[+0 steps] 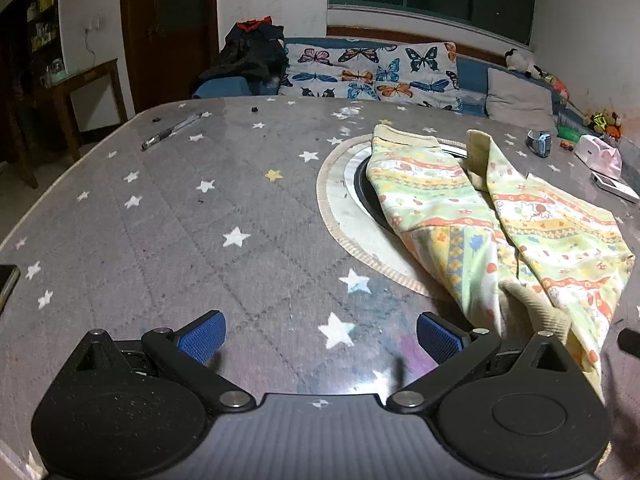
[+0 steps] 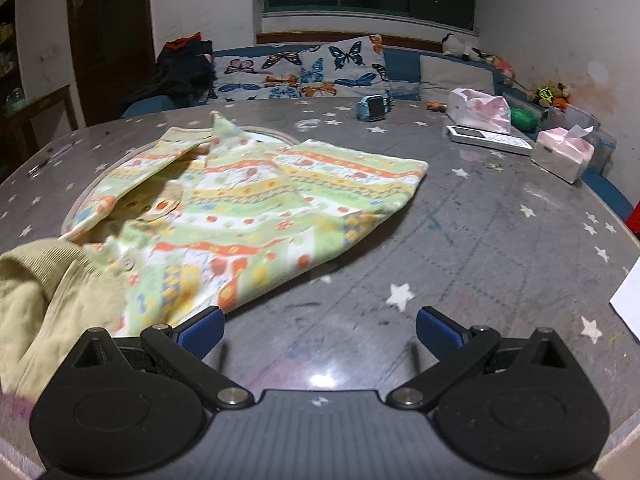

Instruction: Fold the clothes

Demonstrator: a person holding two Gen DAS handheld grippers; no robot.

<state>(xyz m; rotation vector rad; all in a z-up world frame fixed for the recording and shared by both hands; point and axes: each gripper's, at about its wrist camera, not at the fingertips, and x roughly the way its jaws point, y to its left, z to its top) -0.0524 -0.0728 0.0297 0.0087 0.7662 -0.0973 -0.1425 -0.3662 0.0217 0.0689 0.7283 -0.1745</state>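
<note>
A small patterned garment (image 1: 500, 224) in green, yellow and orange, with beige ribbed cuffs and collar, lies crumpled on the grey star-print table (image 1: 160, 220). Its two sleeves point away, toward the sofa. In the right wrist view the garment (image 2: 256, 208) fills the left middle, its beige collar (image 2: 44, 280) nearest me. My left gripper (image 1: 320, 338) is open and empty, to the left of the garment's near edge. My right gripper (image 2: 318, 332) is open and empty, just right of the garment's near hem.
A round inset with a dark rim (image 1: 352, 188) lies under the garment. A pen (image 1: 172, 130) lies at the far left. A blue watch (image 2: 374, 108), tissue packs (image 2: 564, 154), a white remote (image 2: 490, 140) and white paper (image 2: 630, 296) sit on the right. A butterfly-print sofa (image 1: 372, 72) stands behind.
</note>
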